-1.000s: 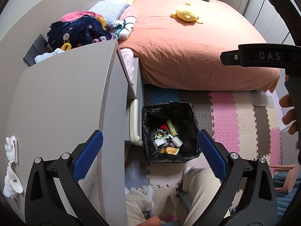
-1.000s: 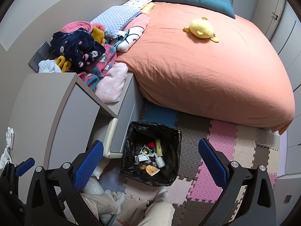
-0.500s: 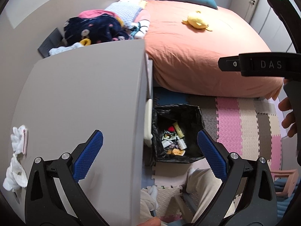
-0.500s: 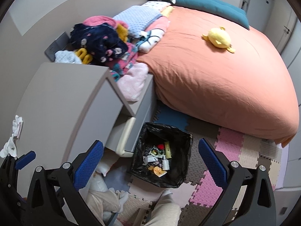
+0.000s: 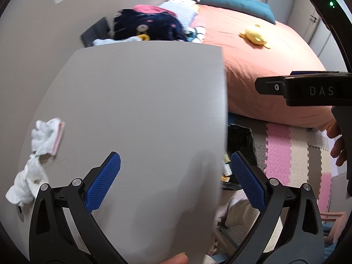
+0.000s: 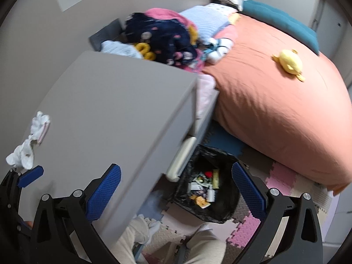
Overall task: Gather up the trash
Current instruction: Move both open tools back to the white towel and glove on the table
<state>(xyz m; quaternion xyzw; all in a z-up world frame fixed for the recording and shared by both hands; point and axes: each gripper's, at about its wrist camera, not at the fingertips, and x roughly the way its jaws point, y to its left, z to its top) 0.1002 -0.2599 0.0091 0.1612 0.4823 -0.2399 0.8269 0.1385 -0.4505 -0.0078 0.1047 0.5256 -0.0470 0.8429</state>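
The left gripper (image 5: 175, 177) is spread wide and empty above the grey table (image 5: 140, 101). The right gripper (image 6: 176, 184) is equally wide, holding nothing, over the table's front corner. Crumpled white tissues (image 5: 37, 151) lie by the table's left edge. The black-lined bin (image 6: 209, 187) of trash stands on the floor beside the bed (image 6: 275, 110).

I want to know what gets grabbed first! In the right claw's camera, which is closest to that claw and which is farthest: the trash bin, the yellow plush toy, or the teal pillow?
1. The trash bin, on the floor mats just ahead of the right claw.
2. The yellow plush toy, up on the orange bed, to the right.
3. The teal pillow, at the bed's far end.
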